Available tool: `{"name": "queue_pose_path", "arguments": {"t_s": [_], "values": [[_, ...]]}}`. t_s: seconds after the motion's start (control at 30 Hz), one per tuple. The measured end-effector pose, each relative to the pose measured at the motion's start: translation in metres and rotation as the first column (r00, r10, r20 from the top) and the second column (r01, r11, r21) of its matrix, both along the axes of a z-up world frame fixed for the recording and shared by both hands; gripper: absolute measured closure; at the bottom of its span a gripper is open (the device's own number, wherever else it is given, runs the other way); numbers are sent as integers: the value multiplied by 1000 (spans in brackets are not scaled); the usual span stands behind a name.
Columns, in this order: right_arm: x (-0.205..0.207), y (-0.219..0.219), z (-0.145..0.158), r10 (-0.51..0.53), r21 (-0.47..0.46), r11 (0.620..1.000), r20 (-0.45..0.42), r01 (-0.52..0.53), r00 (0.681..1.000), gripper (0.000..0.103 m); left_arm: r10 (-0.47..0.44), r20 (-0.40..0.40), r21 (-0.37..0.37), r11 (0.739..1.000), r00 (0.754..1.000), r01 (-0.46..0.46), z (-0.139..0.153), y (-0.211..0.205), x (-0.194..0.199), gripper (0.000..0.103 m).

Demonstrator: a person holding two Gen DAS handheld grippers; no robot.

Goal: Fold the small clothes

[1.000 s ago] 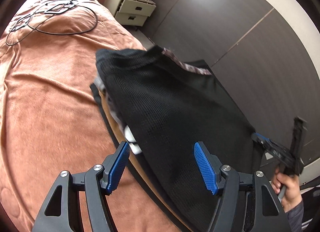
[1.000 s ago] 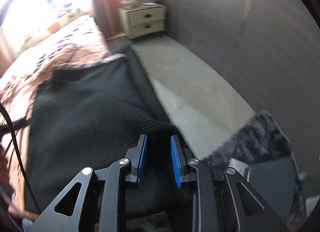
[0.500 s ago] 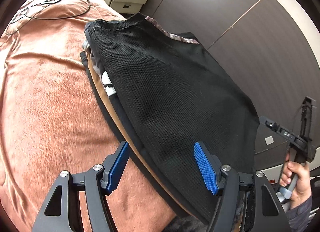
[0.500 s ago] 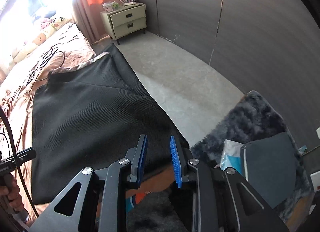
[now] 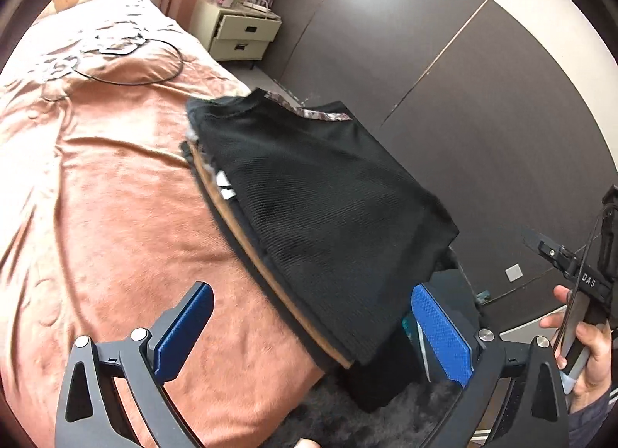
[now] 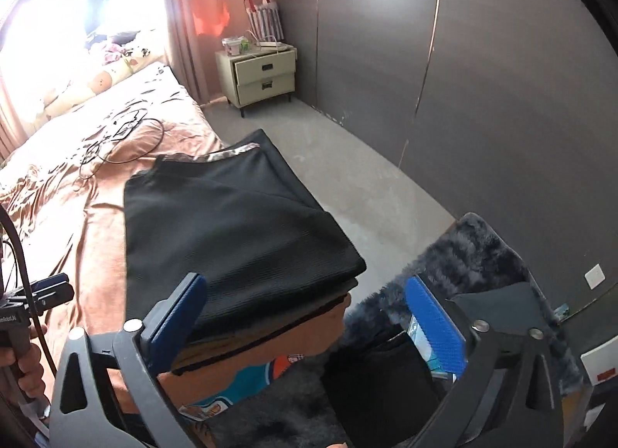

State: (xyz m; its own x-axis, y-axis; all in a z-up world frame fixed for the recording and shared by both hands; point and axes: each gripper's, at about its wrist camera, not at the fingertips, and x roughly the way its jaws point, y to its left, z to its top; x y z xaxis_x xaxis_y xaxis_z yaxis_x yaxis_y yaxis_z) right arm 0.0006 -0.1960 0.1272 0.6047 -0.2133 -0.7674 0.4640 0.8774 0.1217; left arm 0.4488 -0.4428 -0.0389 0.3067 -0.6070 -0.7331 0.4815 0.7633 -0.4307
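A folded black knit garment [image 5: 320,196] lies on top of a stack of folded clothes at the bed's edge; it also shows in the right wrist view [image 6: 231,231]. Below it are brown and dark layers [image 5: 270,278]. My left gripper [image 5: 309,336] is open and empty, just short of the stack's near corner. My right gripper [image 6: 305,328] is open and empty, close in front of the stack's near edge. The right gripper also shows at the right of the left wrist view [image 5: 579,274], held in a hand.
The bed has a salmon cover [image 5: 96,216] with a black cable [image 5: 127,73] on it. A cream nightstand [image 6: 266,77] stands by dark wardrobe doors [image 6: 463,80]. A dark fluffy rug [image 6: 475,254] with clothes [image 6: 378,382] lies on the floor beside the bed.
My right gripper has opened and let go of the black garment, which now lies flat on the stack. Both grippers have drawn back a little.
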Motion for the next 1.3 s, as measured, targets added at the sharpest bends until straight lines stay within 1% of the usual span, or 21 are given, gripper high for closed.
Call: {"name": "queue_pose_path", "arguments": {"t_s": [0.1, 0.17, 0.23, 0.4, 0.53, 0.7, 0.9, 1.03, 1.17, 1.3], "values": [[-14, 10, 8, 4, 7, 1000, 14, -4, 1000, 0, -1, 34, 10, 1000, 999, 1, 14, 12, -12, 0], [-23, 18, 16, 9, 21, 1000, 35, -10, 999, 0, 4, 74, 24, 1000, 997, -6, 25, 22, -23, 0], [-31, 26, 24, 15, 24, 1000, 48, -16, 999, 0, 5, 91, 28, 1000, 996, -8, 35, 34, -32, 0], [-53, 45, 49, 31, 19, 999, 76, -33, 997, 0, 36, 113, -3, 999, 993, -36, 55, 66, -51, 0], [-71, 63, 71, 61, 3, 998, 103, -61, 993, 0, 61, 151, -4, 998, 987, -61, 72, 90, -68, 0], [-89, 84, 91, 92, -15, 996, 137, -90, 986, 0, 97, 179, -37, 995, 979, -92, 94, 122, -90, 0], [-114, 110, 109, 135, -31, 991, 187, -132, 973, 0, 127, 228, -31, 992, 965, -123, 113, 153, -120, 0], [-134, 129, 119, 174, -64, 984, 217, -164, 961, 0, 154, 255, -39, 988, 954, -149, 125, 172, -140, 0], [-150, 145, 125, 193, -99, 980, 220, -175, 956, 0, 172, 295, -43, 985, 940, -167, 137, 189, -162, 0], [-168, 161, 129, 213, -101, 976, 254, -193, 944, 0, 190, 327, -45, 982, 926, -185, 147, 209, -187, 0]]}}
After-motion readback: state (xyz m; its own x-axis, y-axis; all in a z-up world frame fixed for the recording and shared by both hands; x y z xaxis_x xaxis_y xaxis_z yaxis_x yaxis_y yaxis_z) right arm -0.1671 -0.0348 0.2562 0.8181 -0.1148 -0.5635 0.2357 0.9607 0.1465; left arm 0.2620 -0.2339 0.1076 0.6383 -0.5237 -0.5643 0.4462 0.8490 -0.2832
